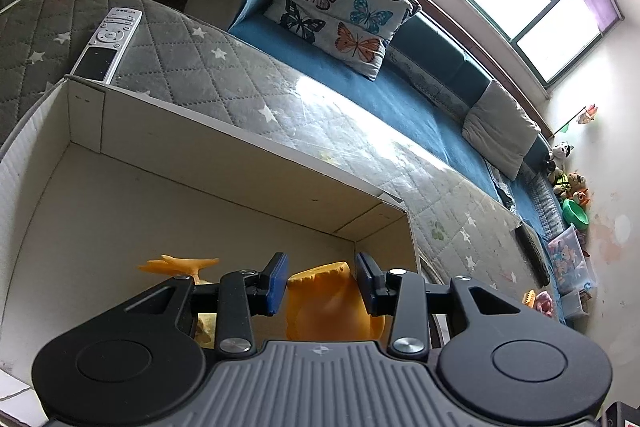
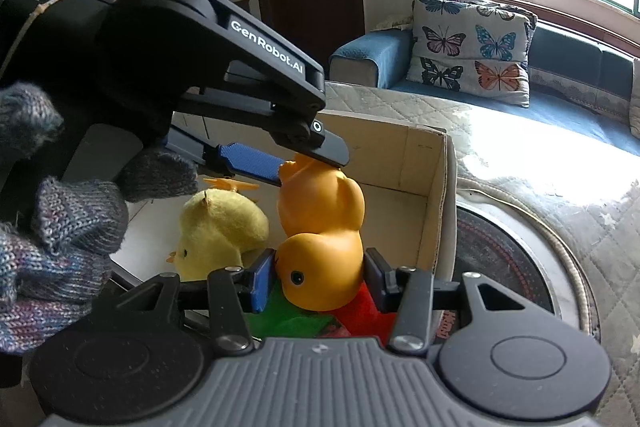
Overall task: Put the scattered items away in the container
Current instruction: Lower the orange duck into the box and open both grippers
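Note:
An orange rubber duck [image 2: 320, 231] hangs head down inside an open cardboard box [image 2: 438, 195]. My left gripper [image 2: 298, 163] is shut on the duck's tail end; in the left wrist view the duck [image 1: 326, 297] sits between its blue pads [image 1: 321, 283]. My right gripper [image 2: 318, 277] stands around the duck's head with its pads apart, open. A yellow plush chick [image 2: 218, 233] with an orange propeller [image 1: 180, 264] lies in the box beside the duck. A white remote [image 1: 108, 45] lies on the quilted cover beyond the box.
The box wall [image 1: 248, 155] stands on a grey star-quilted cover [image 1: 248, 83]. A blue sofa [image 1: 360, 83] with butterfly cushions [image 1: 340, 15] is behind. Red and green items [image 2: 320, 319] lie under the duck. A round dark stove top [image 2: 508, 259] lies right of the box. Toys [image 1: 568, 195] are piled far right.

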`<act>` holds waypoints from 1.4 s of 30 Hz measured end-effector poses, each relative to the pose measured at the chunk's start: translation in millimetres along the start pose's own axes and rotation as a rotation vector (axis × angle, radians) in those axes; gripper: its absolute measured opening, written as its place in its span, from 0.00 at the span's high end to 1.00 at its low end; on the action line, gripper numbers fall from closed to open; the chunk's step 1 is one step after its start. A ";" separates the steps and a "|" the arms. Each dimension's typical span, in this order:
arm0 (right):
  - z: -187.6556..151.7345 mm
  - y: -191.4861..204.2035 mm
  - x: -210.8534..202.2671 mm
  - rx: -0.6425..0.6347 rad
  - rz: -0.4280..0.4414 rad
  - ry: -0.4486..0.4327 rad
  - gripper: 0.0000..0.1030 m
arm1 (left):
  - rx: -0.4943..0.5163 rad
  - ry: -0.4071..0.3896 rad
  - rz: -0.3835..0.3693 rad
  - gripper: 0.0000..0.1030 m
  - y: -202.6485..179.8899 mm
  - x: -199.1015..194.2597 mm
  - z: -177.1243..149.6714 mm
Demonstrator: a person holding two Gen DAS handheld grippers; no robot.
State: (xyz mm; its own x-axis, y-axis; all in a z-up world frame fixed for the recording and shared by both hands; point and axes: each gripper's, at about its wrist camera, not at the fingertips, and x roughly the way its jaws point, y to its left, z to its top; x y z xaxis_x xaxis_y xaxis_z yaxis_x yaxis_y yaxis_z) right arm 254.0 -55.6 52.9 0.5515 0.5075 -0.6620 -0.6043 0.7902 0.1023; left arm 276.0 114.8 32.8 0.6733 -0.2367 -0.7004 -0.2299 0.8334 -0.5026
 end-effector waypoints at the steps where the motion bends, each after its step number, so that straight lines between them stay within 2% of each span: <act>1: 0.0 -0.3 -0.1 0.000 0.000 0.000 0.54 | -0.001 -0.002 0.001 0.60 0.5 -0.9 0.6; 12: -3.4 1.7 -4.3 -0.002 -0.012 0.001 0.54 | -0.006 -0.020 -0.013 0.61 0.9 -13.2 2.3; 20: -3.3 3.9 -20.7 -0.012 -0.021 -0.028 0.52 | 0.027 -0.054 -0.016 0.61 -4.4 -36.0 -6.9; 25: -10.1 8.8 -37.2 -0.025 -0.031 -0.051 0.48 | 0.041 -0.071 -0.021 0.62 -6.8 -54.6 -18.8; 42: -52.8 32.3 -93.6 -0.036 -0.032 -0.102 0.48 | 0.082 -0.106 -0.013 0.62 6.3 -111.2 -80.9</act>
State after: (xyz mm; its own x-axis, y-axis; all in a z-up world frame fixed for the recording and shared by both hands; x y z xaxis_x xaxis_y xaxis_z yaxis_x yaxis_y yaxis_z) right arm 152.5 -95.8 79.0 0.6257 0.5156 -0.5853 -0.6045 0.7948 0.0539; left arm 142.8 106.0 66.6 0.7474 -0.1971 -0.6345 -0.1652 0.8698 -0.4649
